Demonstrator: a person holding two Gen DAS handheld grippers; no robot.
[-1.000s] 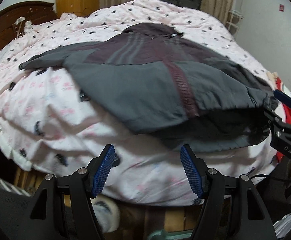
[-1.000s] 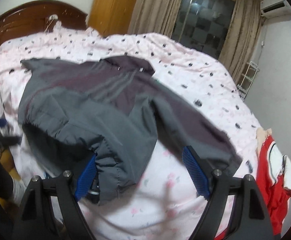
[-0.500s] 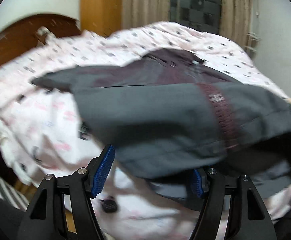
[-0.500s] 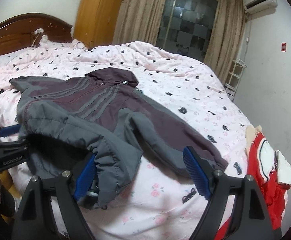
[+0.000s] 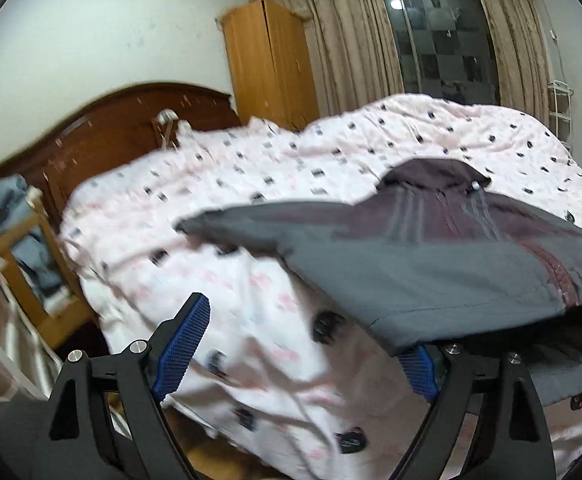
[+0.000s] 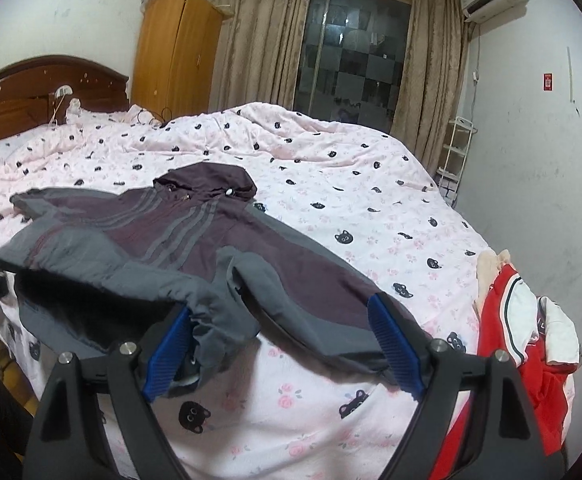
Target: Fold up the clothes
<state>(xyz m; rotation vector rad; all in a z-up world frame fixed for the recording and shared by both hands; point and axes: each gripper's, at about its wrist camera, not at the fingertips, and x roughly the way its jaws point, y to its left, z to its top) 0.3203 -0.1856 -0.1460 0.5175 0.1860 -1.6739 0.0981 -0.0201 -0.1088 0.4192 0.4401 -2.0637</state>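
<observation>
Low at the bed's edge, both tongs, left (image 5: 305, 350) and right (image 6: 281, 350), gape wide under the jacket (image 6: 195, 252) hem, gripping nothing.

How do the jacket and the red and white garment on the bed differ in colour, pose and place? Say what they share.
Colour: the jacket is grey and dark purple with stripes; the red and white garment is bright red with white.
Pose: the jacket is spread out, hood away from the camera; the garment lies bunched in a heap.
Place: the jacket hangs over the near edge by both grippers; the garment sits at the right-hand edge.
Both rest on the pink quilt, unfolded.
</observation>
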